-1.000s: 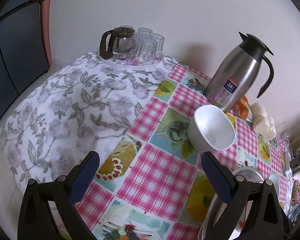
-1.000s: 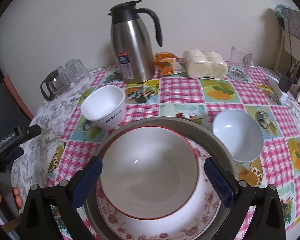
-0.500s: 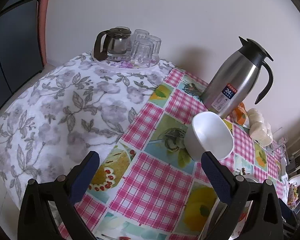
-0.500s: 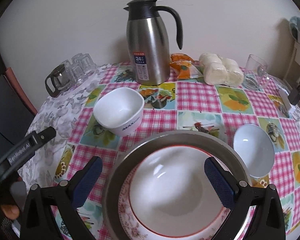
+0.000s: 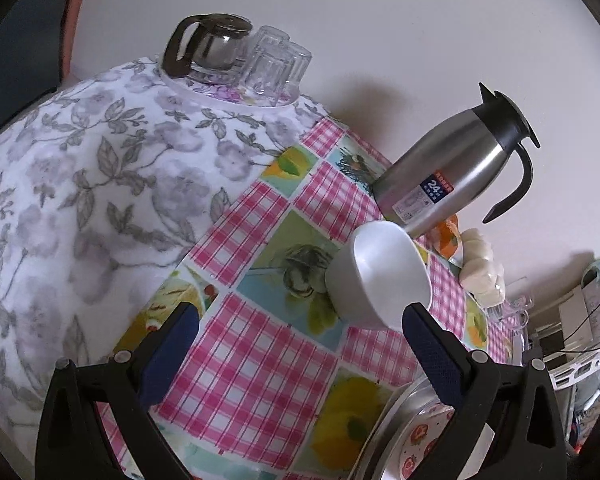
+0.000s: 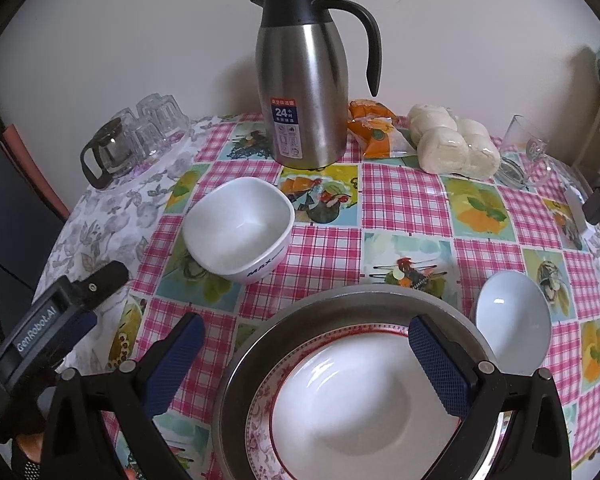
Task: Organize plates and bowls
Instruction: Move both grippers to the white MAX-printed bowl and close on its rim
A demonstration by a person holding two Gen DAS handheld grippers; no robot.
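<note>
**Stacked dishes and two loose bowls on a patterned table, both grippers spread wide**

The table (image 6: pixel 404 208) carries a pink-checked cloth with fruit panels; a grey floral cloth (image 5: pixel 80 184) covers its far-left part. Largest of the dishes is a steel basin (image 6: pixel 260 340) at the near edge, centre. Inside it lies a floral-rimmed plate (image 6: pixel 260 412), and inside the plate sits a red-rimmed white bowl (image 6: pixel 352 392), empty.

Behind the basin, at the far centre, stands a steel thermos jug (image 6: pixel 304 92) with a black lid and handle. Left of the jug and nearer, a square white bowl (image 6: pixel 240 228) rests upright and empty on the cloth. A smaller round white bowl (image 6: pixel 514 320), also empty, sits just right of the basin. At far right lie a wrapped pack of white buns (image 6: pixel 452 144) and an orange packet (image 6: pixel 374 130); at far left, a glass teapot (image 6: pixel 108 152) and upturned glasses (image 6: pixel 160 124) share a tray.

The right gripper (image 6: pixel 306 344) hangs over the basin with its blue-padded jaws wide apart, holding nothing; its right pad overlaps the basin and plate rims in view, contact uncertain. The left gripper (image 5: pixel 300 328), likewise wide and empty, hovers above the cloth; the square white bowl lies ahead of it, close beside its right pad.
</note>
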